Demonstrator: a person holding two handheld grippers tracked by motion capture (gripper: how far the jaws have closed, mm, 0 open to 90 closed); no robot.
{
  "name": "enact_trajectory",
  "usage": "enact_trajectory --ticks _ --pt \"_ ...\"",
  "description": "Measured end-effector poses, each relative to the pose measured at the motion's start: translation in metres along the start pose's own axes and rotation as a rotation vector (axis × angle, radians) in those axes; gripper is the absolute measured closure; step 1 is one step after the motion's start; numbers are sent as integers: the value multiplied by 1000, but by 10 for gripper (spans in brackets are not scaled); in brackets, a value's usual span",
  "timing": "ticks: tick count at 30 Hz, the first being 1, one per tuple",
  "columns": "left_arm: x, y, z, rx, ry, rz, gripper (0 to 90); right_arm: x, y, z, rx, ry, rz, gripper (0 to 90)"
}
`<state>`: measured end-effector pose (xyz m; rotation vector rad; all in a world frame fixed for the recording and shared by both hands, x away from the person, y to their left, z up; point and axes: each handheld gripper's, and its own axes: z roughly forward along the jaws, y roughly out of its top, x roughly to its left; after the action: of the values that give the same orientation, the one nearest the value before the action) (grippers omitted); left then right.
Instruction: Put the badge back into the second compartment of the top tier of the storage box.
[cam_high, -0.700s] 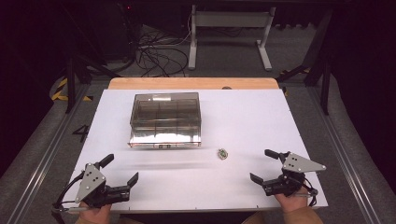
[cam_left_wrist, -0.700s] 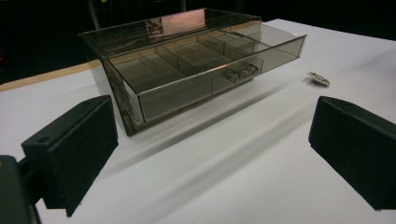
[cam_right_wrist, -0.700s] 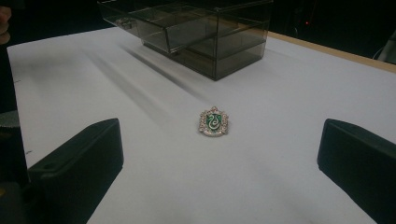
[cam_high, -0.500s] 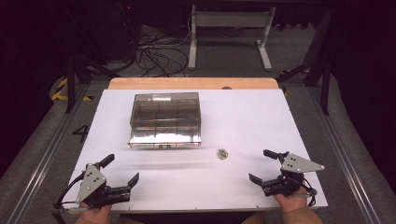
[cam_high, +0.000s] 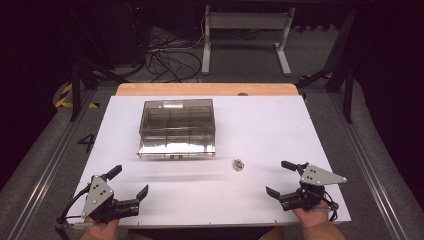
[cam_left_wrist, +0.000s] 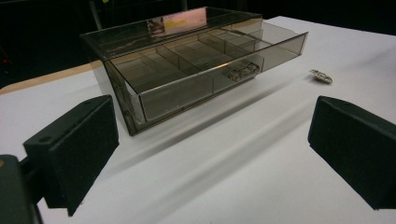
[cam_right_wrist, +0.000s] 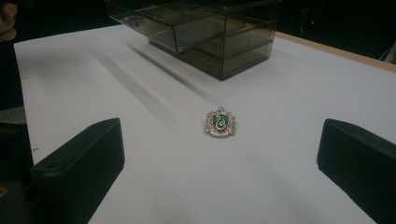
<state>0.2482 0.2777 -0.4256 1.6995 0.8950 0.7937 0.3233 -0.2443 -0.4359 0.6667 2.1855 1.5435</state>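
Observation:
A smoky clear plastic organiser box (cam_high: 177, 128) sits left of centre on the white table, its drawer (cam_left_wrist: 196, 70) pulled part way out, showing several bare compartments. A small crest-shaped pin (cam_high: 238, 164) with a green centre lies on the table right of the box; the same pin (cam_right_wrist: 220, 123) lies flat ahead of my right jaws. My left gripper (cam_high: 129, 183) rests at the front left corner, open and holding nothing. My right gripper (cam_high: 280, 178) rests at the front right, open too, a short way from the pin.
The white table top (cam_high: 260, 125) ends in a wooden strip (cam_high: 205, 89) at the back. Beyond it are cables (cam_high: 165, 55) and a desk frame (cam_high: 245, 30) on the floor. Metal rails (cam_high: 45, 170) run along both sides.
The right gripper has shifted very slightly; the left gripper, box and pin are as before.

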Motion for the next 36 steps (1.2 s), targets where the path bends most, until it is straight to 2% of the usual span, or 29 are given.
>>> enact_trajectory --ticks 12,26,36 --pt "-1 0 0 2 1 6 26 -3 8 5 4 23 19 14" --pt "-1 0 0 5 1 9 26 -5 37 25 20 45 1 40" --pt "-2 0 0 4 1 11 26 -3 51 45 35 85 -7 42"
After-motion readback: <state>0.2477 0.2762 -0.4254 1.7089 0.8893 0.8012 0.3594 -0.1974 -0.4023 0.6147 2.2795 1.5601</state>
